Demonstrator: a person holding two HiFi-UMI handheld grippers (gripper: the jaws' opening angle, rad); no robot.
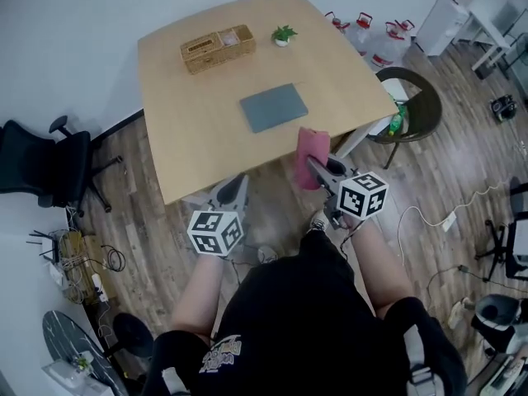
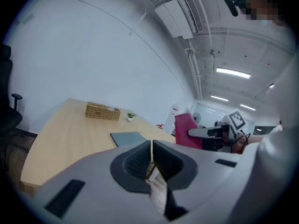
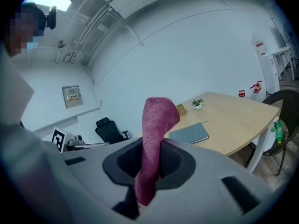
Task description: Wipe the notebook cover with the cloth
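Observation:
A grey notebook (image 1: pixel 274 106) lies flat near the middle of the wooden table (image 1: pixel 190 155); it also shows in the left gripper view as the notebook (image 2: pixel 128 138) and in the right gripper view as the notebook (image 3: pixel 190 134). My right gripper (image 1: pixel 314 167) is shut on a pink cloth (image 1: pixel 310 156), held off the table's near edge, in front of the notebook. The cloth (image 3: pixel 154 139) stands up from between the jaws. My left gripper (image 1: pixel 238 184) is shut and empty, short of the table's near edge. In the left gripper view the jaws (image 2: pixel 151 158) press together.
A wicker box (image 1: pixel 218 49) and a small potted plant (image 1: pixel 283 35) stand at the table's far side. A round brown chair (image 1: pixel 414 106) is at the right corner, a black office chair (image 1: pixel 41 165) at the left. Cables lie on the wood floor.

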